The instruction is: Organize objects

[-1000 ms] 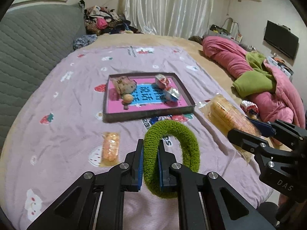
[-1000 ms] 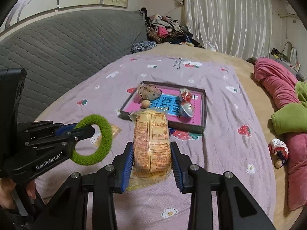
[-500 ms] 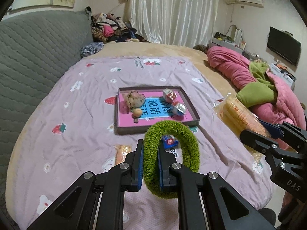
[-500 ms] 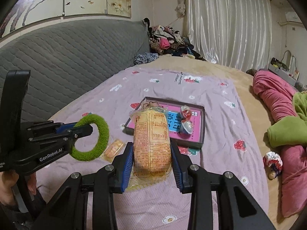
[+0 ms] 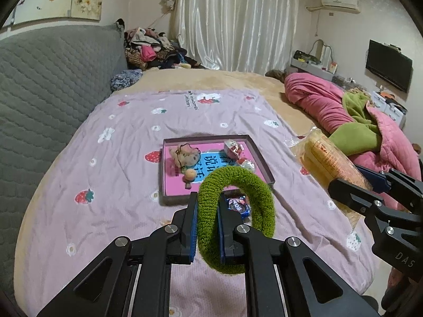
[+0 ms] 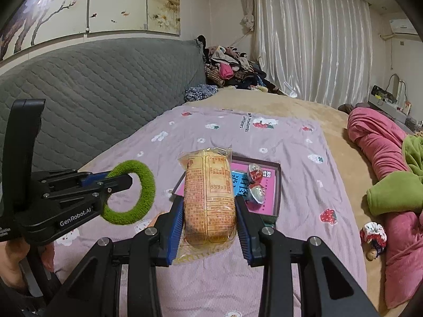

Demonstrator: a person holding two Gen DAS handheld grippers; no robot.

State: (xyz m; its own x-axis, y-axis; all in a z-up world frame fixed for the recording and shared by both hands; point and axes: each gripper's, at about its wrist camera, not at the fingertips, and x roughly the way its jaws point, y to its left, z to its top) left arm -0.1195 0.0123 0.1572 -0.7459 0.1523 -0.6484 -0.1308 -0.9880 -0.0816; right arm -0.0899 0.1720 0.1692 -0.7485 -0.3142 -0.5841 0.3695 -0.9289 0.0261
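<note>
While angled downward, left hand-held gripper (image 5: 207,224) clamps green ring (image 5: 238,185); right hand-held gripper (image 6: 208,224) clamps snack pack (image 6: 208,198).

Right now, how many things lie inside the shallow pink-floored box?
4 visible: a beige plush toy far left, a small orange ball before it, two foil-wrapped sweets on the right. The green ring may hide more.

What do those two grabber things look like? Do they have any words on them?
Both are black metal with silver bolts and angular cut-out frames. Each ends in two jaws lined with ribbed blue pads. The left gripper has "GenRobot.AI" printed in white on its side and a tall black handle. The right gripper shows the letters "DAS" on its side. No cables show, and no sleeve is visible on the hand gripping the handle.
</note>
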